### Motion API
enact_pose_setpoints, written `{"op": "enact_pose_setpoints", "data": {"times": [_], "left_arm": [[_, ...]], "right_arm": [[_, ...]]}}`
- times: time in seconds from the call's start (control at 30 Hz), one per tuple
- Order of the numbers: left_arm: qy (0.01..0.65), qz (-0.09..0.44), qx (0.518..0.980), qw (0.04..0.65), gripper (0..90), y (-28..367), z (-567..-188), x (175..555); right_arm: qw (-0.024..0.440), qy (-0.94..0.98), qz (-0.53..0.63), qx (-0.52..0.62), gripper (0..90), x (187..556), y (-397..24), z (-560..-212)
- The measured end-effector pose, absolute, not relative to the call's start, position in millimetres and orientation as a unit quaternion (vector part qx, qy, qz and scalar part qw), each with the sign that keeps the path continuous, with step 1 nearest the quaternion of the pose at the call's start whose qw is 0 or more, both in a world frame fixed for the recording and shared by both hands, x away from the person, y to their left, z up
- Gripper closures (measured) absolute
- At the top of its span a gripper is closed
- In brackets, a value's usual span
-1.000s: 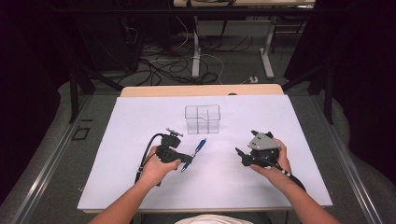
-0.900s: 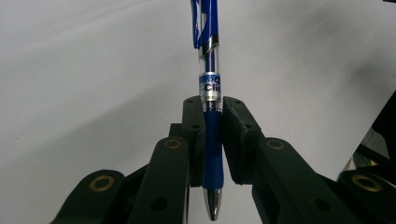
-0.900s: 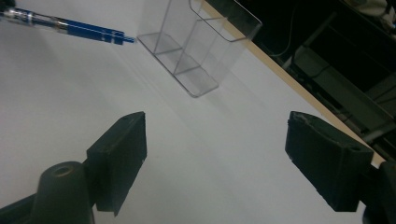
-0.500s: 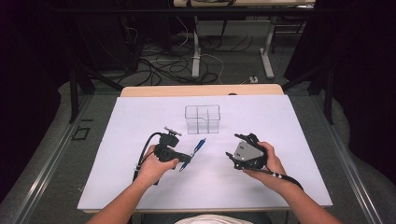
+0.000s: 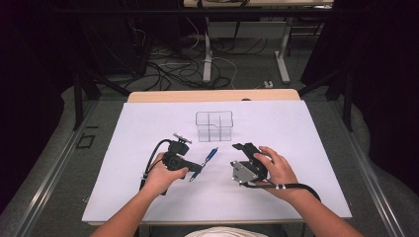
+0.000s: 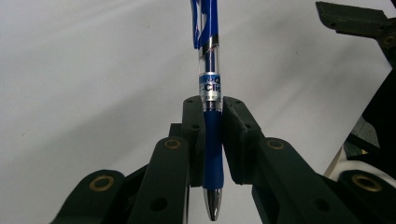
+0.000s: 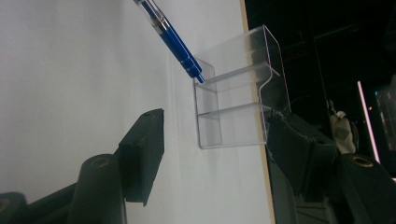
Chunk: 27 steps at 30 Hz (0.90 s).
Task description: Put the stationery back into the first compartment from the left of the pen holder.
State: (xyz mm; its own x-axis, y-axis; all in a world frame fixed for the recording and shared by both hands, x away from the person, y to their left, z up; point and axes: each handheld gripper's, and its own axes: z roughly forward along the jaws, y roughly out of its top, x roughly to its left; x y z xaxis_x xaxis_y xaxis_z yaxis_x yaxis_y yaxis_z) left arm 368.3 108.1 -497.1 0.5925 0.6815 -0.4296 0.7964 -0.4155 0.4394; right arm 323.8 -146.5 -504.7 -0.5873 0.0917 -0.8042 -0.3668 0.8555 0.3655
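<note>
A blue click pen [image 6: 208, 56] is clamped by its rubber grip between the jaws of my left gripper [image 6: 212, 105], tip toward the camera. In the high view the left gripper [image 5: 197, 167] rests on the white sheet, and the pen [image 5: 211, 154] sticks out toward a clear divided box [image 5: 214, 126]. My right gripper [image 5: 245, 147] lies just right of the pen, jaws aimed at the box. Its jaws [image 7: 215, 116] have just been closing and stand open with nothing between them. Beyond them I see the box [image 7: 233, 93] and the pen's far end [image 7: 170, 32].
A white sheet [image 5: 296, 128] covers the table, with a wooden edge [image 5: 212, 95] at the back. Cables and table legs lie on the dark floor behind. The right gripper's cable [image 5: 296, 186] trails along the person's right forearm.
The right hand and its gripper have slid left toward the pen, and its jaws have narrowed. The left hand and the pen have stayed put.
</note>
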Motion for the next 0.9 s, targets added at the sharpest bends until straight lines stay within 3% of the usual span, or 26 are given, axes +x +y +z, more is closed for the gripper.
{"op": "enact_pose_setpoints", "data": {"times": [0.63, 0.9], "left_arm": [[0.432, -0.105, 0.841, 0.307, 79.9, 104.8, -498.9, 367.7], [0.425, -0.113, 0.845, 0.305, 79.9, 100.0, -500.8, 367.3]], "right_arm": [[0.464, 0.833, 0.215, -0.210, 60.6, 313.5, -122.8, -519.0], [0.473, 0.822, 0.187, -0.258, 66.6, 307.5, -115.5, -529.2]]}}
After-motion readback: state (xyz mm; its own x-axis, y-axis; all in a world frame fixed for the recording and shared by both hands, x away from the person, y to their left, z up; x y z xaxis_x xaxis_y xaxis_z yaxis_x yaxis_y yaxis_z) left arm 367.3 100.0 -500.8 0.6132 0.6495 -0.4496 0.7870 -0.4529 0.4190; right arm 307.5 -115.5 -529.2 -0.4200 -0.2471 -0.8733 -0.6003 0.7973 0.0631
